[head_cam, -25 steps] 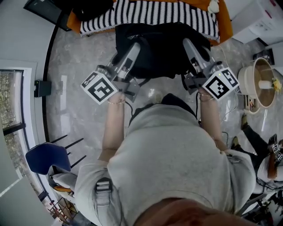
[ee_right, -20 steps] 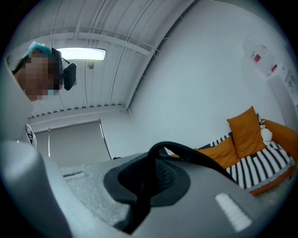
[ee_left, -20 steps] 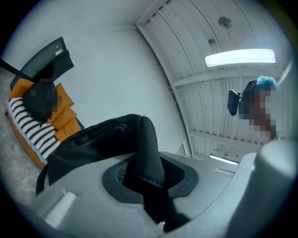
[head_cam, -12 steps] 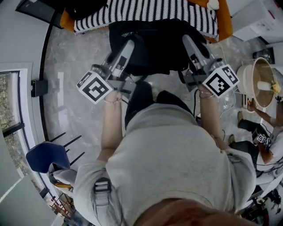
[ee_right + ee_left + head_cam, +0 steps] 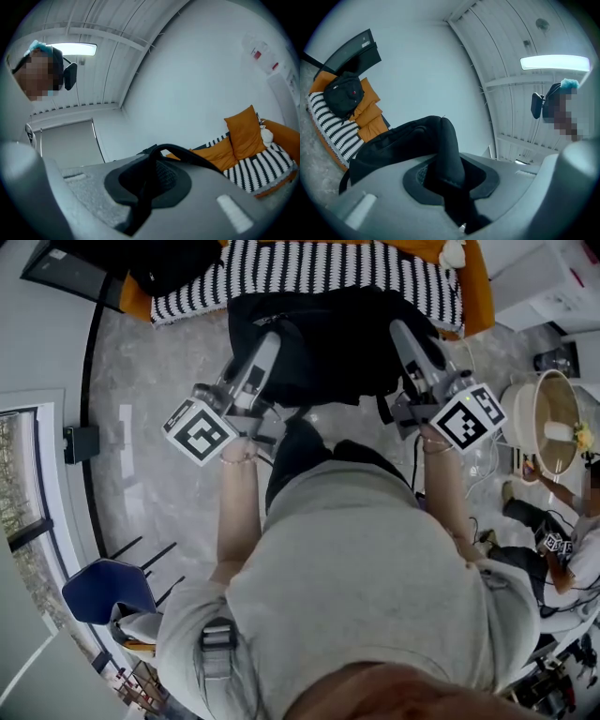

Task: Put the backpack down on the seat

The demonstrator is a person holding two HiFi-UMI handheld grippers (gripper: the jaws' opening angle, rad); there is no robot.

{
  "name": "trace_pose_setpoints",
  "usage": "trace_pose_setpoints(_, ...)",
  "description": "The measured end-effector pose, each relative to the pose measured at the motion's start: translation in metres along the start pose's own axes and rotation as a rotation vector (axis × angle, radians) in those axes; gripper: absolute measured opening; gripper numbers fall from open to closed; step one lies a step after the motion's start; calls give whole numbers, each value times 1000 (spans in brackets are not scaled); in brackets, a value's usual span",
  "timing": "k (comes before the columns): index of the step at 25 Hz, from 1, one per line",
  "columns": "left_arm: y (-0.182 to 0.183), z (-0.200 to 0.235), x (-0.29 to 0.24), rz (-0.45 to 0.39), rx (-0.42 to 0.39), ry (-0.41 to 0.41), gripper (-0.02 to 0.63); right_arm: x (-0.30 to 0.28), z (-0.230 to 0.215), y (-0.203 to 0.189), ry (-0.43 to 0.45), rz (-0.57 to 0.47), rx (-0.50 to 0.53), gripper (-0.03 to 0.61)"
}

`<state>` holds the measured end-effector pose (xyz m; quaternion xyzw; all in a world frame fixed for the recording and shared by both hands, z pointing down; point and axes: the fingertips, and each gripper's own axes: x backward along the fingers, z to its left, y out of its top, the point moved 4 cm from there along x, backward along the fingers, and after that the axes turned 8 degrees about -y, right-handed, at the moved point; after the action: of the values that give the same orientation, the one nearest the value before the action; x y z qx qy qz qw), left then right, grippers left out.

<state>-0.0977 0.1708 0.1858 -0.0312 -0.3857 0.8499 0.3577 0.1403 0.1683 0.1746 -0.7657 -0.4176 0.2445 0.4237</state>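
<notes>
My left gripper (image 5: 450, 178) has its fingers (image 5: 393, 211) pinched on a thick padded strap (image 5: 447, 145) of the backpack (image 5: 328, 343). The right gripper (image 5: 143, 197) has its fingers pressed almost together on a thinner strap (image 5: 189, 153). Neither grip has changed over the last second.

What has changed is position. I've stepped in closer, and the bag, hanging between both grippers, now reaches a little further over the front edge of the seat (image 5: 328, 268). I judge it isn't set down yet: most of it hangs over the floor (image 5: 159, 381), so it needs to go forward, then down.

The seat is a sofa with a black-and-white striped cover and orange cushions (image 5: 243, 131). Another black bag (image 5: 344, 96) sits at its left end, apart from my landing spot. The floor looks like grey marble. A blue chair (image 5: 103, 587) stands behind me on the left, and a person (image 5: 572, 554) is at the right.
</notes>
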Motion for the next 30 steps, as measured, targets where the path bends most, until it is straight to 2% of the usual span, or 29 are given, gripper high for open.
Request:
trace_pose_setpoints(2,19,22,-13,5,-1,-4,84,-27,-8,4,-10,-6,-2,11)
trace_pose_setpoints(6,35,27,-23,31,-1,-21,84,-36,-11,16,-27,-45,-6,11)
trace_pose_setpoints(11,88,83,-48,43,-6,-20,83,-118,-22,25,-46,-54,-12,11)
trace_pose_setpoints(17,105,96,-56,47,-19,-53,84,-135,-23,29,-47,-58,16,11)
trace_pose_setpoints(23,168,180,-91,72,17,-56,83,-236,-38,40,-90,-52,11,11)
trace_pose_setpoints(30,189,225,-111,94,52,-45,83,-289,-48,36,-94,3,20,9)
